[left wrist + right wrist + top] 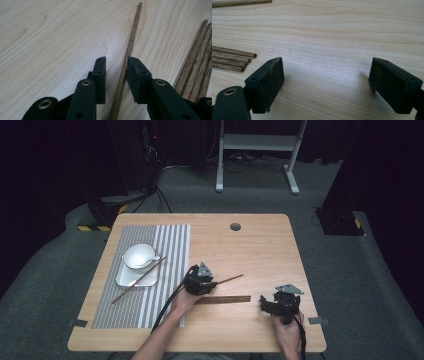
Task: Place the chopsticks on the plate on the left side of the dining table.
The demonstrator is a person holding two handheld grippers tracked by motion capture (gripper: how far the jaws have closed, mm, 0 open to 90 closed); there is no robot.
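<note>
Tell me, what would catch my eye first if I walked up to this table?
Probably the left gripper near the table's middle, its black jaws straddling a single wooden chopstick without yet pinching it. Beside it lies a bundle of chopsticks, and the right gripper waits wide open over bare wood near the right edge. Far left, a white bowl sits on a striped placemat.

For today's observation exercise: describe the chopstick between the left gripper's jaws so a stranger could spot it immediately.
Start at the wooden table, right of the striped placemat. The single chopstick lies slanted on bare wood, running between the jaws of the left gripper. Unlike the bundle of chopsticks lying side by side nearer the person, it lies alone, apart from them.
</note>
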